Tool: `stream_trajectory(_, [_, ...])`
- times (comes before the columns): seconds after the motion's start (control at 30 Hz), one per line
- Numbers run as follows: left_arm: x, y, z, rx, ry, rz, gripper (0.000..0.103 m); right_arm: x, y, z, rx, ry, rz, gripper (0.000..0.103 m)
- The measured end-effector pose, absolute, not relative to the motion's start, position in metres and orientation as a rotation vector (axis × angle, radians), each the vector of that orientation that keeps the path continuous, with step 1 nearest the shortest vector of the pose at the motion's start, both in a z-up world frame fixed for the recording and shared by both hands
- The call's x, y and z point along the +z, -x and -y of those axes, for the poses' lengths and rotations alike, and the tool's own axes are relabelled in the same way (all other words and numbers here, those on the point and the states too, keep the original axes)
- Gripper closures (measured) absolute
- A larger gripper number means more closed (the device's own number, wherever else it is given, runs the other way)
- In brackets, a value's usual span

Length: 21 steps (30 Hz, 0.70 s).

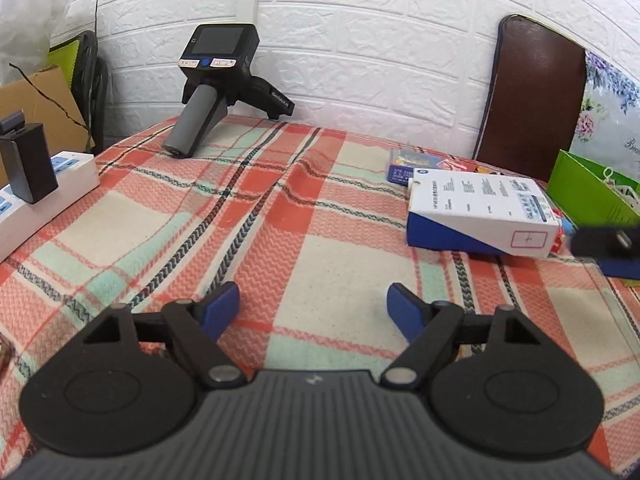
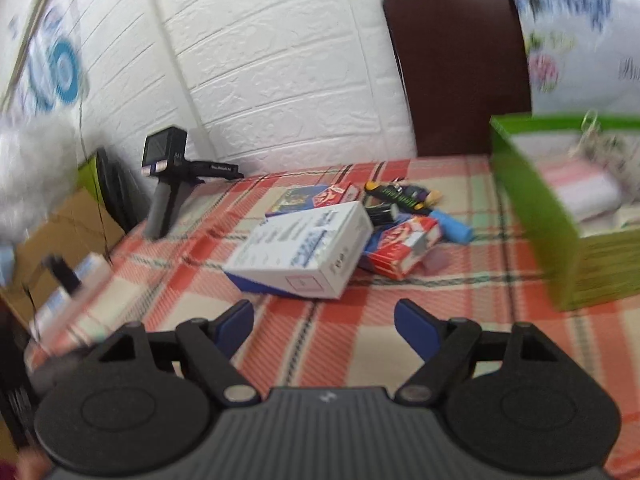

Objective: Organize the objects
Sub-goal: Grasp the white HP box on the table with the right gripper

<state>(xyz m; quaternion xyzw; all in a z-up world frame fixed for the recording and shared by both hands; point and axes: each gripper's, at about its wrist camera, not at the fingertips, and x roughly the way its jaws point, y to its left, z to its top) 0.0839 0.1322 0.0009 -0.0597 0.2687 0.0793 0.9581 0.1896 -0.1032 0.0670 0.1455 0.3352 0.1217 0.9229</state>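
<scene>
The white-and-blue box (image 1: 482, 216) lies flat on the plaid cloth (image 1: 280, 208) at the right of the left wrist view, resting partly on a small pile of packets whose edges peek out behind it. The left gripper (image 1: 312, 306) fills the bottom of the frame, its blue pads spread apart with only cloth between them. A third handheld gripper (image 1: 216, 88) stands in the upper left by the white brick wall (image 1: 360, 40), a white power strip (image 1: 48, 188) with a black adapter sits at the left edge, and a green box (image 1: 588, 188) shows at the right edge below a dark brown chair back (image 1: 536, 100).

In the right wrist view, somewhat blurred, the same white-and-blue box (image 2: 304, 252) lies at centre, just above the right gripper (image 2: 324, 320), whose jaws also stand spread and empty. To its right lie a red-and-white packet (image 2: 404, 248), a blue tube (image 2: 452, 228) and a dark pouch (image 2: 400, 196). The green box (image 2: 560, 208) is open-topped at the right edge.
</scene>
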Motion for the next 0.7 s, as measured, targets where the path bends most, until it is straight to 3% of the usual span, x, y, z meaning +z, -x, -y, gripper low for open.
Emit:
stream_trajectory(0.2, [-0.002,-0.084,-0.137,0.133,0.148,-0.529,0.02,0.043,-0.25,0.115,0.263,-0.631,-0.796,0.027])
stream_trajectory(0.23, [-0.003,-0.084,-0.138,0.13,0.15,-0.528,0.02,0.037,-0.257,0.117,0.276,-0.675,-0.824,0.044])
stream_trajectory(0.3, [-0.004,-0.084,-0.139,0.128,0.155,-0.527,0.02,0.025,-0.262,0.121,0.288,-0.765,-0.86,0.05])
stream_trajectory(0.47, [-0.004,-0.084,-0.14,0.121,0.16,-0.529,0.018,0.033,-0.228,0.135,0.333,-0.757,-0.835,0.061])
stream_trajectory(0.7, [-0.003,-0.084,-0.137,0.114,0.142,-0.544,0.015,0.03,-0.141,0.191,0.318,-0.764,-0.87,0.063])
